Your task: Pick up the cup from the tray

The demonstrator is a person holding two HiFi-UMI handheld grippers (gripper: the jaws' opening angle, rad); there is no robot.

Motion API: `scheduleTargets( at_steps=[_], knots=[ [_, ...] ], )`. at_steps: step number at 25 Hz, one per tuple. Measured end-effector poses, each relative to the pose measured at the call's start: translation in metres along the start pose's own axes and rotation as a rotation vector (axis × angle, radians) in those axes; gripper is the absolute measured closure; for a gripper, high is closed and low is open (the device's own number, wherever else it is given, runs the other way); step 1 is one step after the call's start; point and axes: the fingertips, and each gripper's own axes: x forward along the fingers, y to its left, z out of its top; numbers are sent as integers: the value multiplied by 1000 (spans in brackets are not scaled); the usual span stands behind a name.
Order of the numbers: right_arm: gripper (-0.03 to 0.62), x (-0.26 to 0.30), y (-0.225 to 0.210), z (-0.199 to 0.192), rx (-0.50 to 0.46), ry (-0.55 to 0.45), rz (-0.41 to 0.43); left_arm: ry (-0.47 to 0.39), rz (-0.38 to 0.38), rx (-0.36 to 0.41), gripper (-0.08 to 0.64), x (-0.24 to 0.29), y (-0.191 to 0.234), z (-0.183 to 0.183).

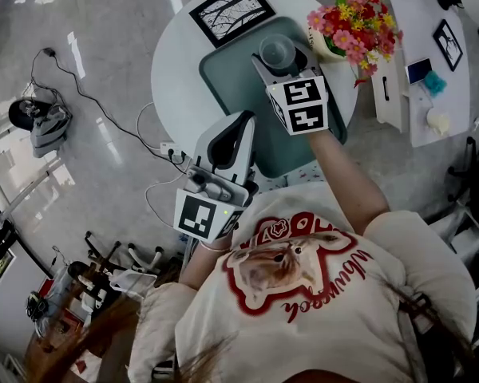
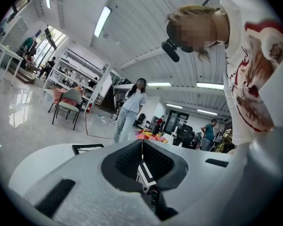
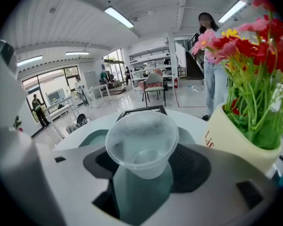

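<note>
The step in hand is judged to be the closing and lift. Over the far part of the teal tray [image 1: 239,94], the right gripper [image 1: 279,64] is held with the clear cup [image 3: 142,145] upright between its fingers [image 3: 194,166]. These stand apart on either side of the lower wall, close to it, and no firm contact can be made out. The thin plastic should be squeezed lightly and evenly, low on the wall, then raised straight up, since the flower pot [image 3: 236,140] stands just to the right. The left gripper [image 2: 142,154] is held near the body, its fingers pressed together on nothing. A large hall is shown, with a glossy floor [image 1: 104,22], ceiling strip lights, shelving, chairs and people standing. The tray is carried by a round white worktop [image 1: 176,70]; a second worktop [image 1: 431,54] is seen to the right, and a framed picture [image 1: 231,10] lies at the far edge.
</note>
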Motion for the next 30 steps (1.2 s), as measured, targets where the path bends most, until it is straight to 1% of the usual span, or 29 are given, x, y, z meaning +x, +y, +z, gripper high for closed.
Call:
scheduleTargets(
  at_steps=[2,4,5,8,16,20,30],
  knots=[
    [307,-2,0,2,10,-4,7,-3,0,2,545,1,0,0],
    [307,-5,-1,5,14,-11,5,-2,-1,-11,545,4,-2,2],
    [307,-7,-1,7,11,-13,5,-2,-1,-14,545,5,-2,3],
    [307,-12,0,11,-17,-6,13,-9,-3,11,545,6,-2,5],
    [307,-31,0,35,-32,-22,15,-22,-8,3,545,13,-11,15],
    [307,-42,2,50,-43,-37,27,-44,-9,39,545,13,-11,22],
    [307,-82,9,85,-84,-83,61,-86,-27,85,545,17,-26,43]
  ],
)
